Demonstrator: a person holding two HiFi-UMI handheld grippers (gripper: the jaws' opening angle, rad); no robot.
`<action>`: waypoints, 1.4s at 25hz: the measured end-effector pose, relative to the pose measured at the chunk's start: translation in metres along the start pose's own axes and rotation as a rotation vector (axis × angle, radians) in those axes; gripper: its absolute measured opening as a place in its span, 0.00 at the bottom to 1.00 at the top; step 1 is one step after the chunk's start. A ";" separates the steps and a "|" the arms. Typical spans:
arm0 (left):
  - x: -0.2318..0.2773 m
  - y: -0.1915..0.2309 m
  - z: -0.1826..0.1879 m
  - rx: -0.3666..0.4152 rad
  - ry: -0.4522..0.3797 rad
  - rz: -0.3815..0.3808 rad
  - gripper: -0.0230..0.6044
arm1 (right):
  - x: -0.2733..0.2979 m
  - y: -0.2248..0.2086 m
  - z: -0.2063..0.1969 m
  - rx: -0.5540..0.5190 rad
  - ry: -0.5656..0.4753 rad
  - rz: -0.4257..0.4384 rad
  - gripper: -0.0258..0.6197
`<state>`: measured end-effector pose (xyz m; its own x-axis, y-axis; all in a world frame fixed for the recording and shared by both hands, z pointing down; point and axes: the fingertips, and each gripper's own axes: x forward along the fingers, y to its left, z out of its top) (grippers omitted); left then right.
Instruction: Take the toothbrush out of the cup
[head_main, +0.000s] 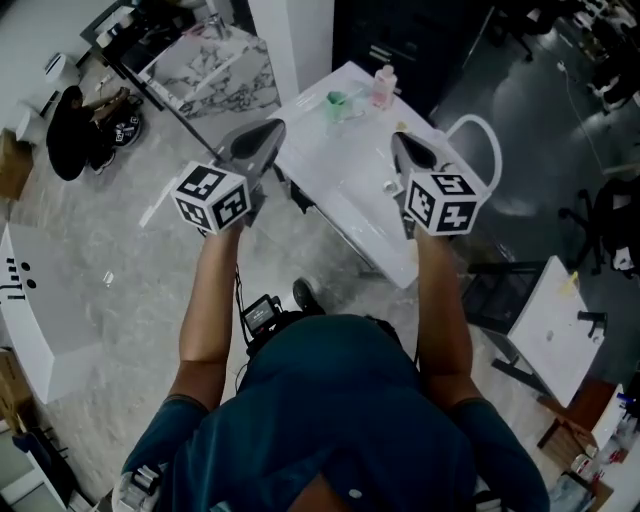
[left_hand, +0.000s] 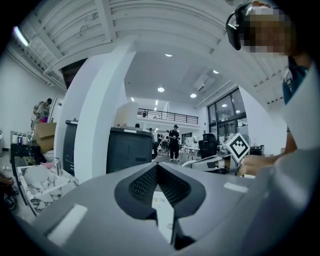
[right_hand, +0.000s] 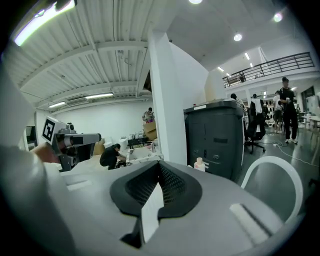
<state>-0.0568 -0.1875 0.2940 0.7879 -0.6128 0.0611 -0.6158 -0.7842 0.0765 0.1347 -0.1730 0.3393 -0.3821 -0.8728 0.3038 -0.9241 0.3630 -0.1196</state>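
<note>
The toothbrush is too small to pick out from here, but the greenish cup (head_main: 338, 103) it belongs to sits at the far end of the white table (head_main: 350, 200). A pink bottle (head_main: 383, 86) stands just beside the cup. Nearer the person, both grippers are held out level, well apart from the cup. The left gripper (head_main: 262, 138) is by the table's left edge, its jaws pressed together with nothing between them. The right gripper (head_main: 405, 148) is over the table's right side, closed the same way and just as empty. A white chair (head_main: 480, 130) curves up beside the right gripper.
</note>
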 end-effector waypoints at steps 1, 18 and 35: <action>0.000 0.006 0.001 0.000 -0.002 -0.008 0.03 | 0.004 0.002 0.003 -0.001 0.000 -0.010 0.04; -0.004 0.079 -0.007 -0.033 -0.007 -0.045 0.03 | 0.068 0.008 0.016 0.016 0.016 -0.074 0.04; 0.029 0.161 -0.026 -0.063 0.056 0.051 0.03 | 0.178 -0.071 -0.014 0.095 0.102 -0.085 0.04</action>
<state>-0.1330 -0.3286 0.3335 0.7556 -0.6435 0.1223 -0.6550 -0.7436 0.1340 0.1322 -0.3497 0.4154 -0.3046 -0.8596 0.4102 -0.9512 0.2526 -0.1770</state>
